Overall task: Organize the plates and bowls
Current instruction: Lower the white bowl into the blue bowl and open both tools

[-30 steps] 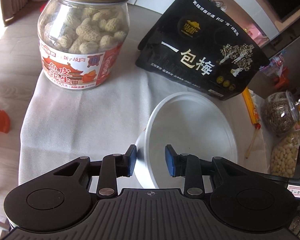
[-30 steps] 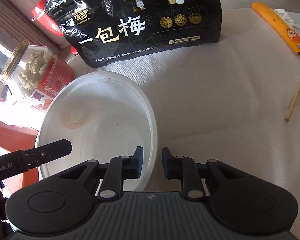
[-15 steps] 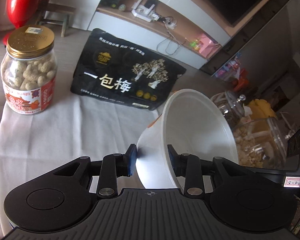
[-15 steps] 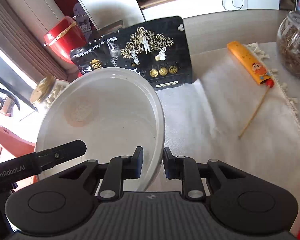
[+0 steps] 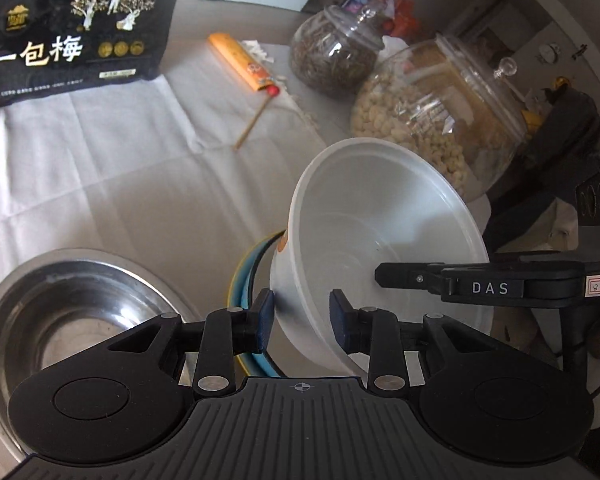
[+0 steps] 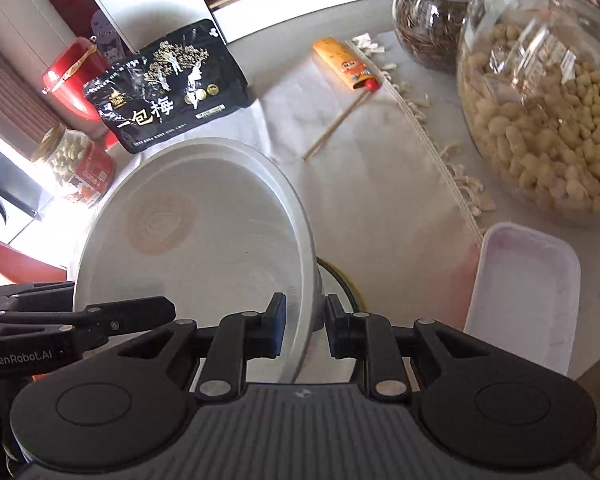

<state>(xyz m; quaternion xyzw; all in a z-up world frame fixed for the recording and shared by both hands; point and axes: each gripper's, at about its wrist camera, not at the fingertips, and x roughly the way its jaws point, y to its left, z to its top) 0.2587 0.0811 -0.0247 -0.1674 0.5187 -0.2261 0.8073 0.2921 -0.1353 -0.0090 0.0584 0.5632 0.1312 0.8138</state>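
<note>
- The white bowl (image 5: 384, 232) is held in the air, tilted, its mouth facing up and toward the right gripper (image 6: 305, 328), its base toward the left gripper (image 5: 301, 322).
- Both grippers clamp the bowl's wall from opposite sides.
- It hangs above a blue-and-yellow dish (image 5: 246, 280), beside a steel bowl (image 5: 60, 312).
- Half a second earlier it was over bare cloth (image 5: 120, 152) near the black bag (image 5: 76, 32); now the steel bowl, the dish and a white tray (image 6: 528, 292) show below.
</note>
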